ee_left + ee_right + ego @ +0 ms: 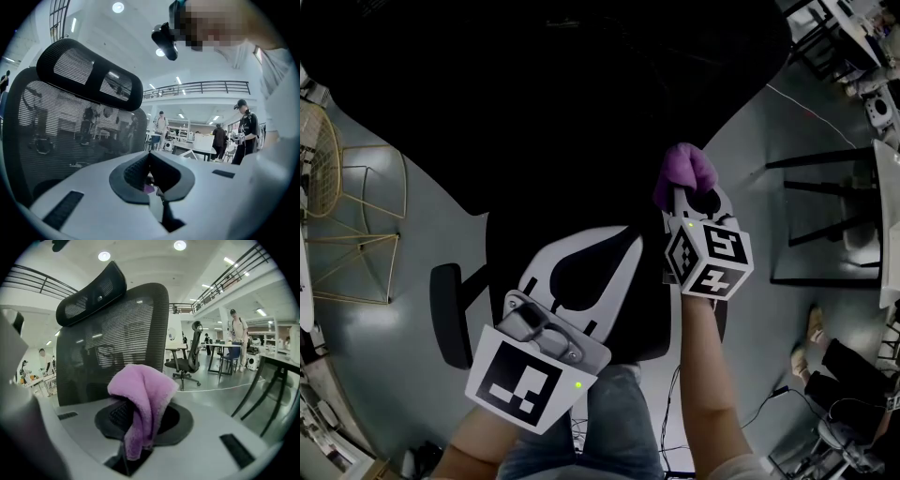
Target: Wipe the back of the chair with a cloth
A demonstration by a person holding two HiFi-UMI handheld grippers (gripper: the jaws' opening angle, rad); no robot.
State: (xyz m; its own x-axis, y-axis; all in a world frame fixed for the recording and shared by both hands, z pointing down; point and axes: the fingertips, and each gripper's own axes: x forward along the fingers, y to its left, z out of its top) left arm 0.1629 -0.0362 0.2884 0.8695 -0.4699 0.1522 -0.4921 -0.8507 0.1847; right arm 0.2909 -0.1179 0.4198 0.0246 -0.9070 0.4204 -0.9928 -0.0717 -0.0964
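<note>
We grip the purple cloth (140, 397) between the right gripper's (690, 199) clenched jaws, close by the black mesh chair back (117, 343), toward its right edge. Nearer and left, our left gripper (150, 169) is closed on nothing.

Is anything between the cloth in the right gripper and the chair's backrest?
Nothing visible does. The purple cloth, clamped in the right gripper, faces the mesh backrest directly, and no object shows between them.
</note>
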